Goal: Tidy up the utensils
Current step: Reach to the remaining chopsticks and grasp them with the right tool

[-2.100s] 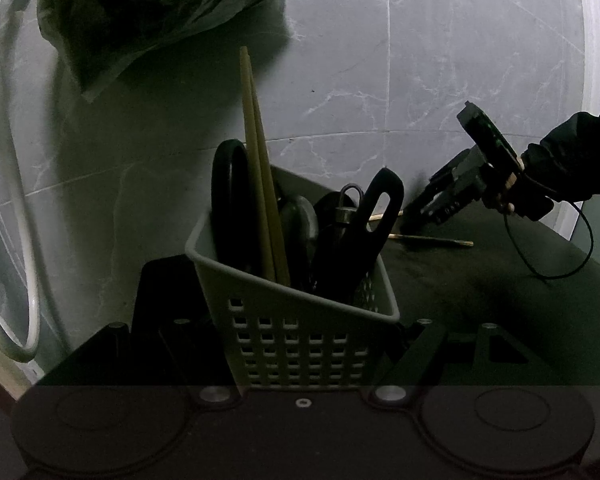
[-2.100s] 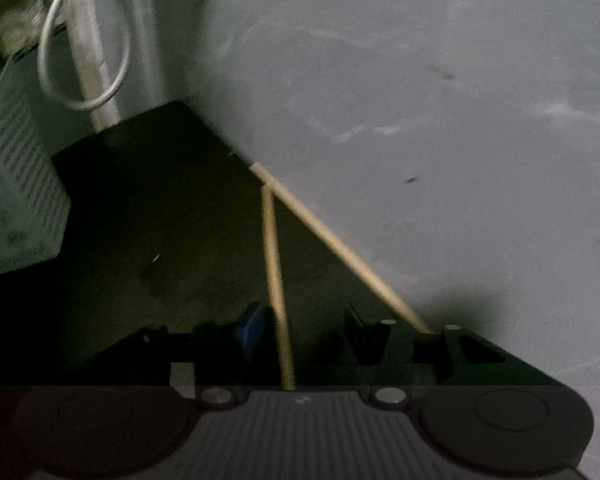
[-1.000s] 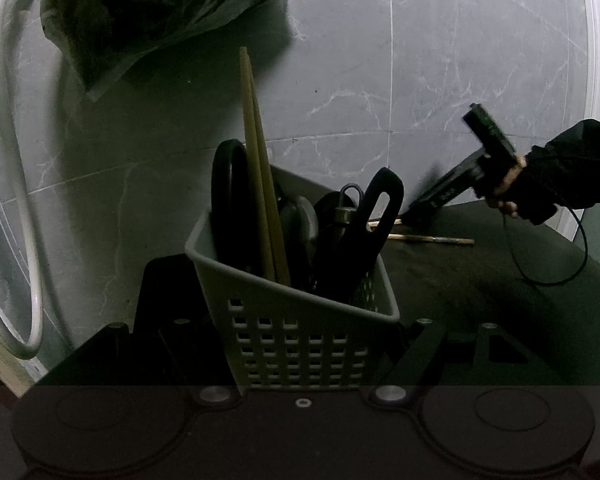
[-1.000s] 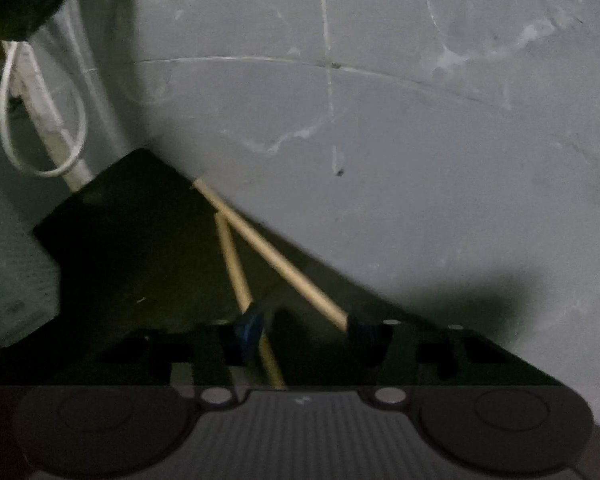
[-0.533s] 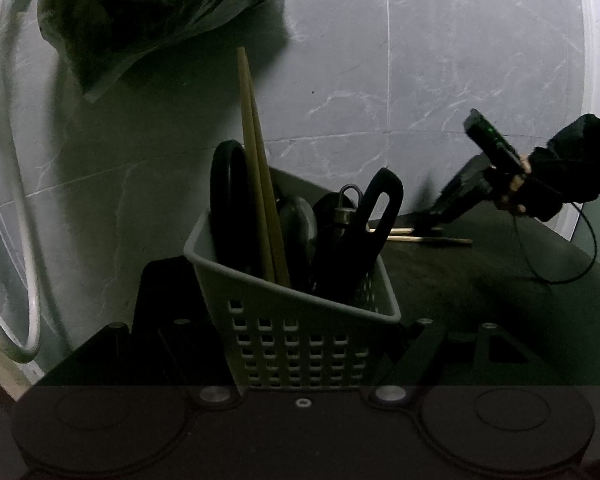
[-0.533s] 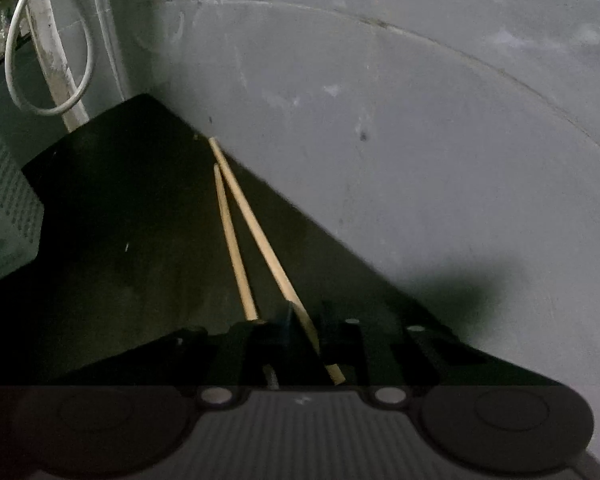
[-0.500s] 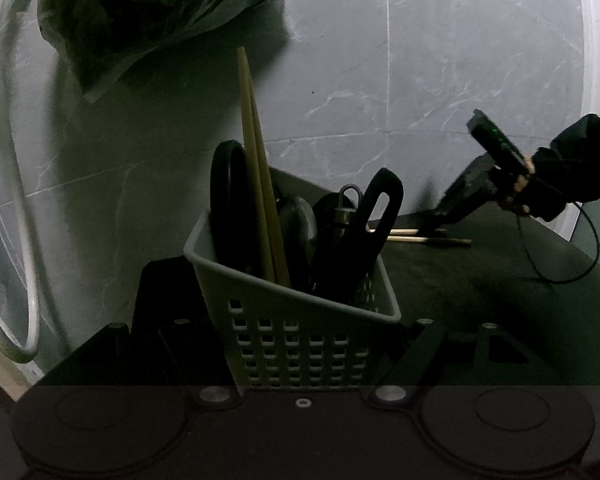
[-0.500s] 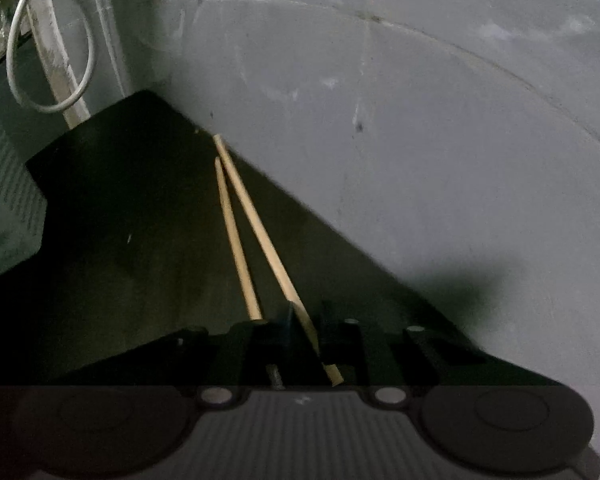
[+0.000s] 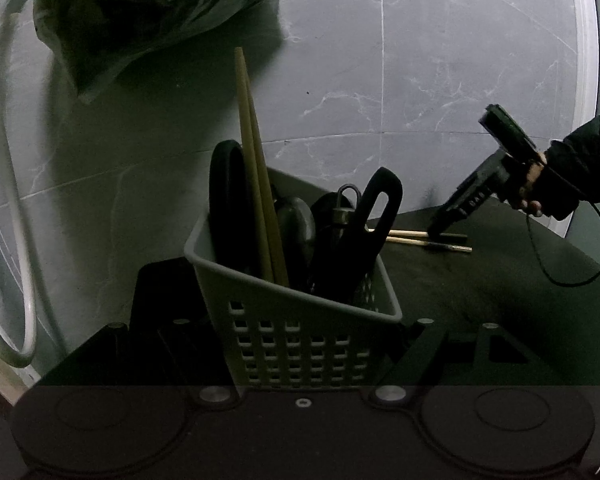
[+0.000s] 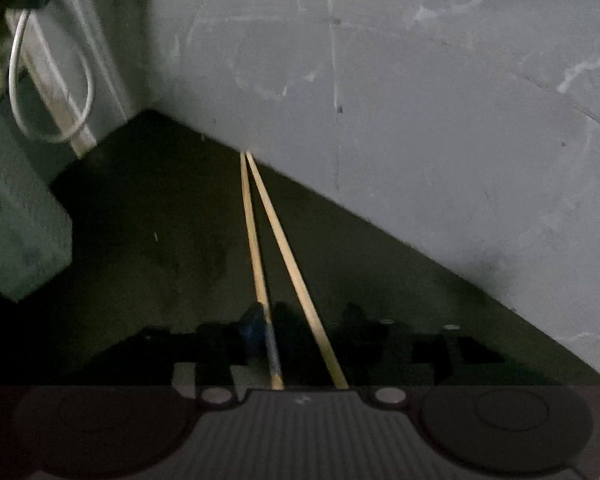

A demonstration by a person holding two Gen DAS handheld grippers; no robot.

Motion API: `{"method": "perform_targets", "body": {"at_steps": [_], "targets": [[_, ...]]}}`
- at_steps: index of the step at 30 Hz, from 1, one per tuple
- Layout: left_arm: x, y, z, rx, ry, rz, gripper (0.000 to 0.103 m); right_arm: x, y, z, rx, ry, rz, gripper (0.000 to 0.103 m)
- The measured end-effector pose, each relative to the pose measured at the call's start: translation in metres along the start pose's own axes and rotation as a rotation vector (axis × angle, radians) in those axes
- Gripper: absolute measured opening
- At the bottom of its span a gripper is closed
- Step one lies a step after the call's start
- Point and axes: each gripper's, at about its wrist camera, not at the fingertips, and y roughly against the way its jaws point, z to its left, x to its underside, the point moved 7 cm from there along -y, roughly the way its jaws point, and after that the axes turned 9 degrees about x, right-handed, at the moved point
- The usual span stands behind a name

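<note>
My left gripper is shut on a grey perforated basket, which stands upright. It holds a pair of wooden chopsticks and several black utensils. A second pair of chopsticks lies on the dark counter by the wall, almost side by side. My right gripper points down at their near ends. Its jaws are opening, with both sticks between the fingers and neither stick pinched. In the left wrist view, the right gripper has its tips on the counter chopsticks.
A grey marble wall backs the dark counter. A plastic bag of greens hangs at the upper left beside a white hose. The basket shows at the left edge of the right wrist view.
The right gripper's jaws closed and have parted again. The counter chopsticks went from a splayed V to nearly parallel. The left gripper and basket have not moved.
</note>
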Motion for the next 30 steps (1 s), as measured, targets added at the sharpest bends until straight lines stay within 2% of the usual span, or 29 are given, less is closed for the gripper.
{"method": "perform_targets", "body": {"at_steps": [3, 7, 9, 11, 13, 20, 30], "targets": [[0.000, 0.000, 0.000, -0.001, 0.000, -0.001, 0.077, -0.006, -0.012, 0.013, 0.009, 0.028, 0.011, 0.066], [0.000, -0.001, 0.000, -0.001, 0.000, -0.001, 0.077, -0.012, -0.027, 0.031, 0.049, 0.084, 0.022, 0.066], [-0.001, -0.001, 0.000, 0.000, 0.000, -0.002, 0.077, -0.014, -0.029, 0.034, 0.071, 0.084, 0.021, 0.062], [0.000, -0.001, 0.000, 0.002, 0.000, -0.004, 0.077, -0.015, -0.027, 0.035, 0.085, 0.065, 0.014, 0.034], [0.000, -0.001, 0.000, 0.004, 0.001, -0.005, 0.077, -0.012, -0.023, 0.036, 0.096, 0.055, 0.017, 0.018], [0.002, 0.000, 0.002, 0.023, -0.009, -0.011, 0.077, 0.013, -0.007, 0.063, 0.139, -0.016, 0.053, 0.014], [0.002, 0.002, 0.007, 0.064, -0.026, -0.018, 0.077, 0.064, 0.030, 0.129, 0.165, -0.128, 0.084, 0.014]]}}
